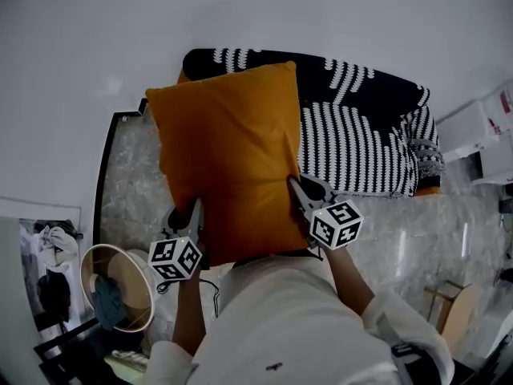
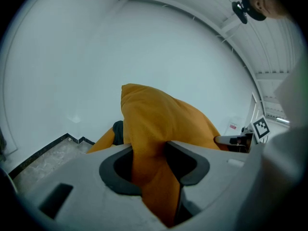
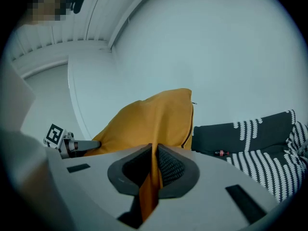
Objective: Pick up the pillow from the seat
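Note:
An orange pillow (image 1: 228, 163) hangs in the air in front of me, lifted off the seat (image 1: 365, 147), which is draped in a black-and-white patterned cover. My left gripper (image 1: 195, 215) is shut on the pillow's lower left edge, and a thick fold of orange fabric (image 2: 149, 172) fills its jaws. My right gripper (image 1: 299, 189) is shut on the lower right edge, with a thin fold of fabric (image 3: 151, 177) pinched between its pads. In each gripper view the pillow (image 3: 149, 121) rises above the jaws against the white wall.
A small dark bottle (image 3: 221, 153) lies on the seat. A round wicker basket (image 1: 120, 287) with cloth in it stands on the marble floor at lower left. White boxes (image 1: 481, 131) sit at the right. A white wall is behind the seat.

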{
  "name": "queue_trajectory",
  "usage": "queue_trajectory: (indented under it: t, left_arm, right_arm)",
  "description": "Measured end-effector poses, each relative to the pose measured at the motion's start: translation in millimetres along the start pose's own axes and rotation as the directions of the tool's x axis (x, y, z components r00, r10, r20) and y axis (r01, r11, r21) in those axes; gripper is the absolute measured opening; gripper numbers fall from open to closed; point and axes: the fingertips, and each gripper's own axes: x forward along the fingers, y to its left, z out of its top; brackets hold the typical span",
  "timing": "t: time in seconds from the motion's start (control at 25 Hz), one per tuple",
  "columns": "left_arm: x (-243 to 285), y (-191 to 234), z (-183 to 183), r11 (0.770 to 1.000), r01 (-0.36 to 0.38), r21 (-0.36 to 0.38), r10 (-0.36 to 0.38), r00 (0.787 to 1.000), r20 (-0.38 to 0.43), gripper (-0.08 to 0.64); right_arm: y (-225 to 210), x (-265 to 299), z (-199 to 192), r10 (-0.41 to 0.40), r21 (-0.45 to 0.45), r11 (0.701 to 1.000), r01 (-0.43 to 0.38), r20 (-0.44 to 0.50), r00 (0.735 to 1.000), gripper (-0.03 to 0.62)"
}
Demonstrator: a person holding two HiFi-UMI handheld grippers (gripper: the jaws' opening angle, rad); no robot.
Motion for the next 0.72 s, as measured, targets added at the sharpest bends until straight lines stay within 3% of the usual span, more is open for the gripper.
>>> queue_trajectory:
  t: [0.24,0.48,0.72]
  left_arm:
    - [-4,-67,-5,0.999,0.036,0.015,-0.037,0.999,0.021,0.167]
    - [-6,-134,-34,0.999,0.037,0.014,-0.037,0.999,-0.004,0.163]
    - [-10,-174,-61,0.999,0.03,0.012,-0.03,0.999,-0.036,0.163]
  right_arm:
    - [-28,-66,11,-0.006,-0.045,0.999,0.008,0.044,0.999,0.031]
    - [-71,-127,-4,-0.023,0.003,1.0,0.023,0.045,0.999,0.023]
    - [-96,-166,-24,-0.039,0.026,0.999,0.038,0.03,0.999,0.02]
